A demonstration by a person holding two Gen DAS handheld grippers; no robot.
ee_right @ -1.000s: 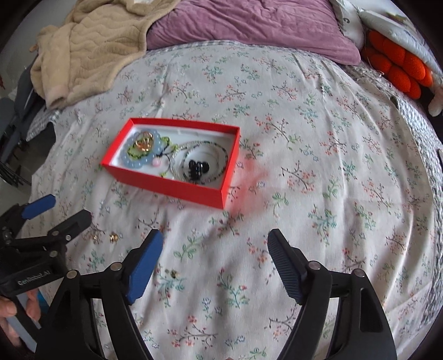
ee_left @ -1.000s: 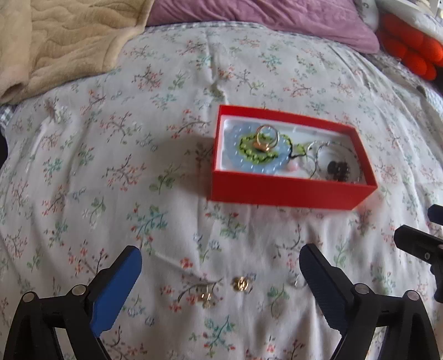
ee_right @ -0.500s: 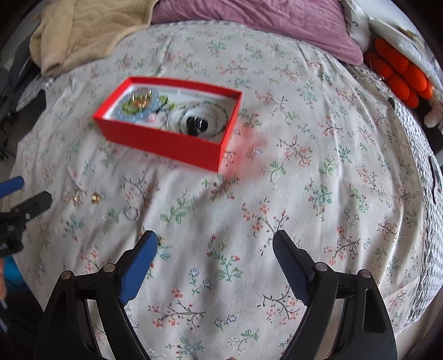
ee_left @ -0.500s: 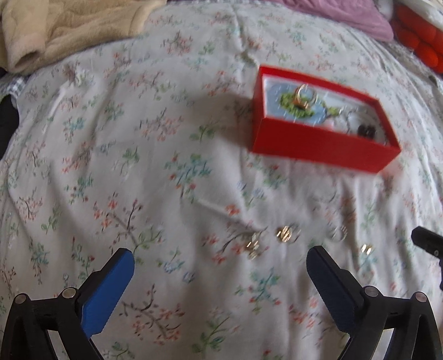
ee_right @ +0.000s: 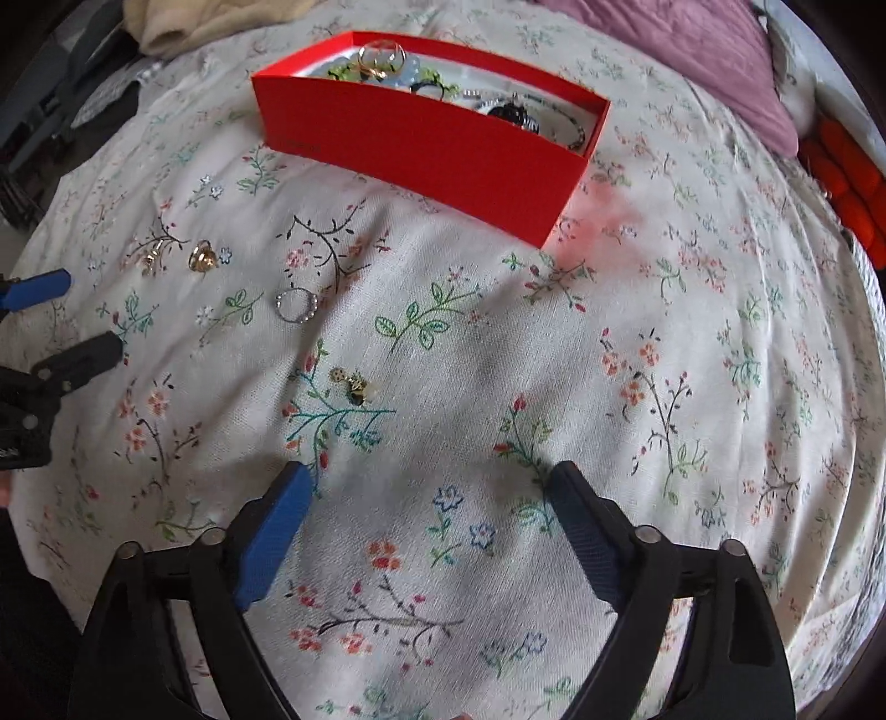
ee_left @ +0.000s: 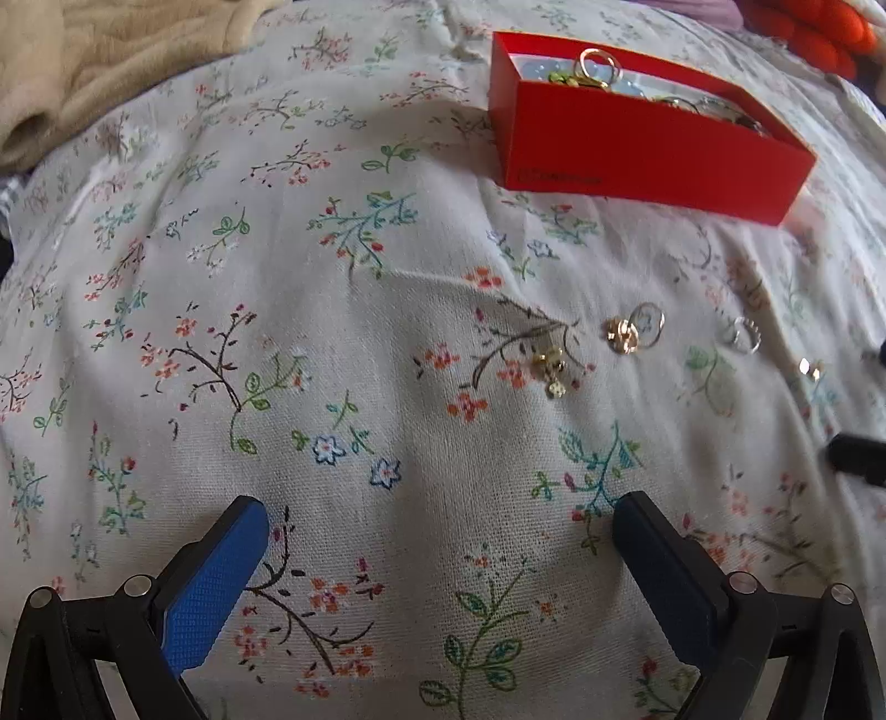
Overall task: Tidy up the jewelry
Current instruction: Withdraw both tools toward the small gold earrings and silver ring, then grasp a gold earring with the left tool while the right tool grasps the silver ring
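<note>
Left wrist view: low over floral bedspread, facing forward, red box at 1 o'clock, loose jewelry near. Right wrist view: low too, box at 12 o'clock, left gripper at 9 o'clock. Shared: box, silver ring.

You are looking across a bed covered by a floral sheet, daylight falling softly over it. A beige blanket is lying bunched at the far left, a mauve pillow and orange cushion sitting far right.
</note>
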